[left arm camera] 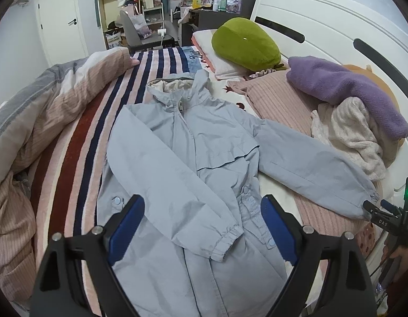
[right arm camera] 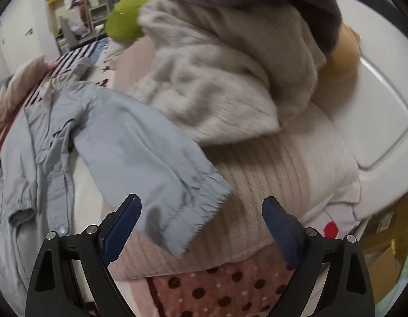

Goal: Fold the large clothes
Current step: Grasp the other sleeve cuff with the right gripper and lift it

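Presently we log one bed [left arm camera: 72,137] bearing one blue jacket [left arm camera: 177,158], spread flat under the left gripper [left arm camera: 202,227]; its one outstretched sleeve cuff [right arm camera: 188,211] lies between the right gripper [right arm camera: 201,227] jaws. Both jaws wide apart, empty.

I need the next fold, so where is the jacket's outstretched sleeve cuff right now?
In the right wrist view the sleeve cuff lies on the ribbed pink blanket, just ahead of the open right claw, below the cream fleece.
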Tool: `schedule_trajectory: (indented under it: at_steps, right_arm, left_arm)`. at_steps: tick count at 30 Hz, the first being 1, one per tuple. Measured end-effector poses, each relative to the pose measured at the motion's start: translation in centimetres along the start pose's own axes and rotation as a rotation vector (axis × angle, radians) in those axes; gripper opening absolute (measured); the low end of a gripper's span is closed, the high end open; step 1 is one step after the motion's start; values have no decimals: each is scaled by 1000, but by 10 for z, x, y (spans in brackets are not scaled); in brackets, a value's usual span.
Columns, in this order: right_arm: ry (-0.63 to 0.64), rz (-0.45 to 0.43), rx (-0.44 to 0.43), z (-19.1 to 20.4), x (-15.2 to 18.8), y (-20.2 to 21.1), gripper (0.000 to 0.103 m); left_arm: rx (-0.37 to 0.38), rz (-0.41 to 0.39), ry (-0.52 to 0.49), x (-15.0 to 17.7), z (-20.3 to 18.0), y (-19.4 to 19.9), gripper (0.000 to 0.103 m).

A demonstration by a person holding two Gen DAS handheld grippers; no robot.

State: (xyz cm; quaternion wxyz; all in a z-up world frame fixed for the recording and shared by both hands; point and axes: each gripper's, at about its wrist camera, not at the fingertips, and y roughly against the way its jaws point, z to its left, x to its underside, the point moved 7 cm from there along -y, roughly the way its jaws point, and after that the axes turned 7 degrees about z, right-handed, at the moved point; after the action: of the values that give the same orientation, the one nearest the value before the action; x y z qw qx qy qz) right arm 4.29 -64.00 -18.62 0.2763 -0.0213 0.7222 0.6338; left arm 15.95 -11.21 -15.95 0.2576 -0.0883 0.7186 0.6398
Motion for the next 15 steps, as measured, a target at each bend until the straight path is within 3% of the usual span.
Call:
schedule_trajectory:
  at_steps: [3, 5, 7, 9, 11, 15]
  right_arm:
    - [-31, 65, -96, 0, 2, -12, 87]
    - [-16, 100, -122, 6, 1, -21, 66]
    - [26, 104, -92, 14, 0, -24, 58]
    - [48, 101, -50, 18, -1, -26, 41]
    - [19, 102, -77, 19, -3, -24, 27]
    - [-52, 85, -154, 18, -6, -8, 20]
  left_arm:
    - [15, -2, 11, 0, 1, 1, 87]
    - [24, -9, 15, 0, 1, 3, 87]
    - [20, -11, 11, 1, 1, 4, 87]
    - [16, -13, 10, 1, 3, 6, 87]
    - [27, -18, 19, 2, 6, 8, 87]
    - [40, -31, 45, 6, 18, 12, 87]
